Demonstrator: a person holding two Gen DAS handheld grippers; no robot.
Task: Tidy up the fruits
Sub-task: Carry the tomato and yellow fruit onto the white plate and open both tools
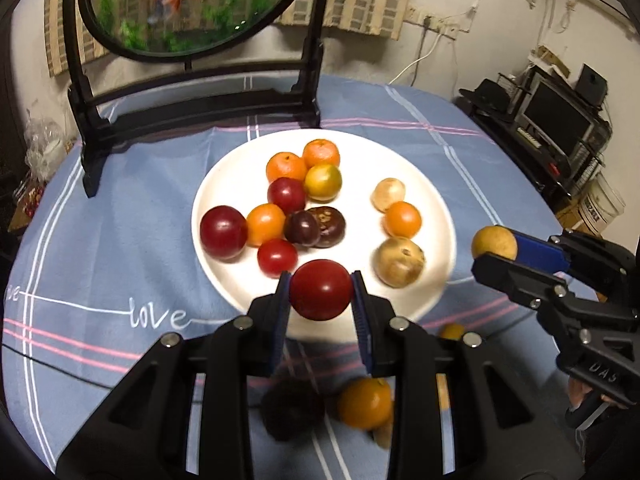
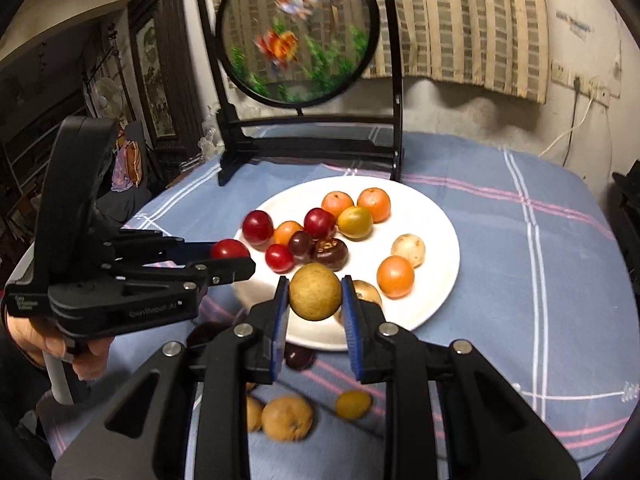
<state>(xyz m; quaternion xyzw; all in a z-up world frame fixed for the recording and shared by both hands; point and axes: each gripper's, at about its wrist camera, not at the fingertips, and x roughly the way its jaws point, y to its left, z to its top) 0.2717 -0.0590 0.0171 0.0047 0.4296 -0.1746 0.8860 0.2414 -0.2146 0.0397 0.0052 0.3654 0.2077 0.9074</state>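
Fruits [image 1: 286, 195] on plate [image 1: 436, 292]; stand [image 1: 192, 112] behind plate.

Covered by a blue tablecloth [image 1: 132, 216] crossed with white and pink stripes, "love" stitched at lower left of the left wrist view. Bearing a white plate [image 1: 436, 204] at frame centre and a black framed stand [image 1: 192, 112] behind it, upper left. Scattered along the bottom of the right wrist view, directly on the cloth: a brownish-orange fruit [image 2: 287, 418], a small yellow one [image 2: 353, 405], a dark plum [image 2: 299, 357] touching the plate's near rim.

Striped curtain [image 2: 460, 28], perhaps a window.
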